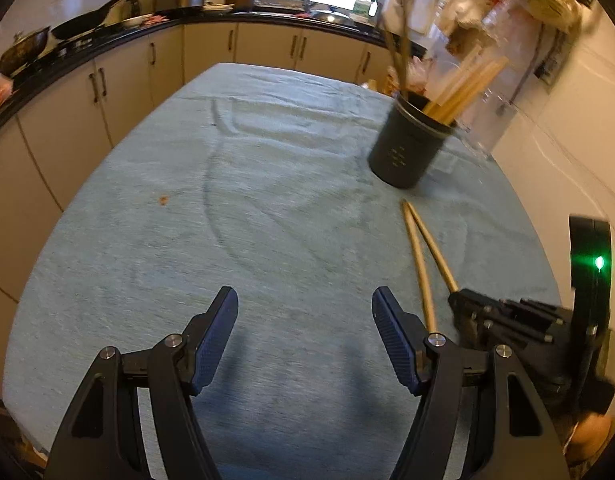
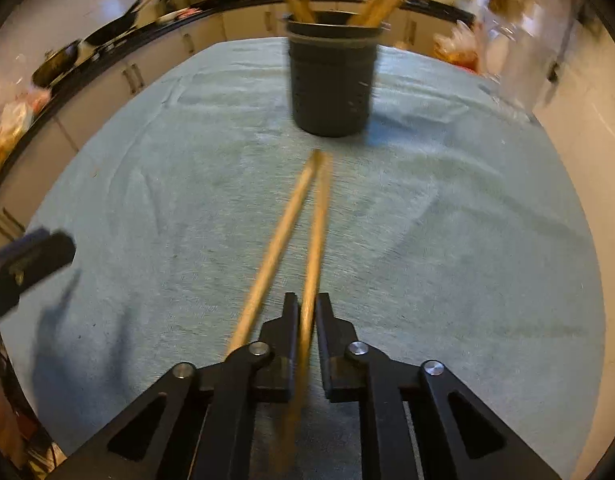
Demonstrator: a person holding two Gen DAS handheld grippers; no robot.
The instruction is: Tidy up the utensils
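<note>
Pale blue cloth covers the tabletop (image 1: 267,200) I'm working over, with cream kitchen cabinets and a dark counter behind it. One dark utensil holder (image 2: 331,80) stands upright on the cloth, toward the far right side of the tabletop as my left camera sees it, and several wooden sticks lean out of it (too blurred for me to count). Two loose chopsticks (image 2: 307,232) are in front of the holder, their far tips nearly touching and pointing toward it. My right gripper (image 2: 306,312) is clamped on one of the two, its jaws almost together with that stick running between them; the second stick passes just left of the left jaw, and I cannot tell whether it is held or only resting. My left gripper (image 1: 305,304) hangs above bare cloth with its two blue-padded fingers (image 1: 215,336) spread wide, gripping nothing, well left of the chopsticks. From the left camera, both sticks end at my right gripper's black body.
</note>
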